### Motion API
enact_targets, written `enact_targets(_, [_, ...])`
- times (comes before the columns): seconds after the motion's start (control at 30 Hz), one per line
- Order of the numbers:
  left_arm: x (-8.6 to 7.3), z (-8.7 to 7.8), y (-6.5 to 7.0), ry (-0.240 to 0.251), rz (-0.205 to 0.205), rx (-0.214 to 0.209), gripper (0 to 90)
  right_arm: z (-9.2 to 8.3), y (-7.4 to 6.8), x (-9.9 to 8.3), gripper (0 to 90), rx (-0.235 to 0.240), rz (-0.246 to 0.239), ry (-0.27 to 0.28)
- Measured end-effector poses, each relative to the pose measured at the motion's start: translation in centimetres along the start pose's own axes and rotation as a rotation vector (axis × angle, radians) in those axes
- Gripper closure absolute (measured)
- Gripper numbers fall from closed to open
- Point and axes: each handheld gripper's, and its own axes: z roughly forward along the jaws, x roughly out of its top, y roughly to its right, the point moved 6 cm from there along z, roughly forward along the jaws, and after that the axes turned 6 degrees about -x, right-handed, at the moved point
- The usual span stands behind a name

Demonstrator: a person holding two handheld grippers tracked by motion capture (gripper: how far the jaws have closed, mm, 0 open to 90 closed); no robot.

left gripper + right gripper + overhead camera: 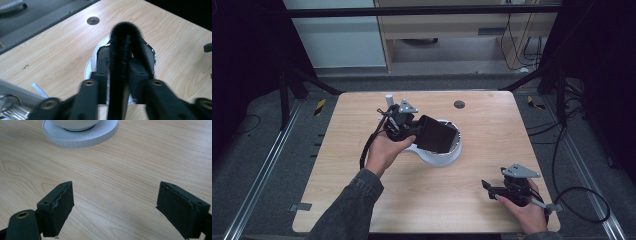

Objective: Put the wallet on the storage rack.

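Note:
A white bowl with a shiny rim (456, 145) stands on a round white base (432, 157) near the middle of the wooden table (492, 135). Over the bowl my left gripper (421, 132) is shut on a flat black pad (438, 134), which tilts across the bowl's mouth. In the left gripper view the pad (125, 32) stands edge-on, pressed between the two jaws of that gripper (120, 67), and hides most of the bowl (94, 56). My right gripper (487, 189) rests open near the front right edge. Its jaws (115, 207) stand wide over bare wood, short of the ribbed base (80, 140).
A small grey disc (459, 104) is set in the table top behind the bowl. A short white cylinder (388, 99) stands just behind the left gripper. A black cable (582, 200) loops on the floor to the right of the table.

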Motion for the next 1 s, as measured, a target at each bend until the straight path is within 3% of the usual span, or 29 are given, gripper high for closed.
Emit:
enact_targets(0.2, [0.7,0.5,-0.1,0.016,0.009,0.027,75.1,0.0,-0.1,0.0,14.3,0.004,-0.002,-0.004])
enact_targets(0.37, [1.5,1.0,-0.5,0.017,0.027,0.083,70.2,0.1,0.0,-0.1,15.1,0.008,-0.001,-0.008])
enact_targets(0.67, [1.5,0.6,-0.7,0.020,0.042,0.091,66.2,0.1,-0.1,-0.1,15.6,0.012,-0.009,-0.014])
enact_targets(0.83, [1.4,-0.2,-1.0,0.036,0.048,0.099,59.1,0.1,-0.2,-0.2,15.6,0.015,-0.013,-0.015])
enact_targets(0.93, [1.2,-0.8,-0.9,0.042,0.065,0.093,60.9,0.2,-0.2,-0.2,15.5,0.015,-0.014,-0.021])
enact_targets(0.97, [1.2,-0.8,-0.8,0.048,0.059,0.089,67.3,0.2,-0.2,-0.2,15.5,0.016,-0.015,-0.022])
enact_targets(1.0, [1.0,-1.0,-0.8,0.035,0.067,0.093,67.9,0.1,-0.2,-0.2,15.5,0.017,-0.015,-0.022])
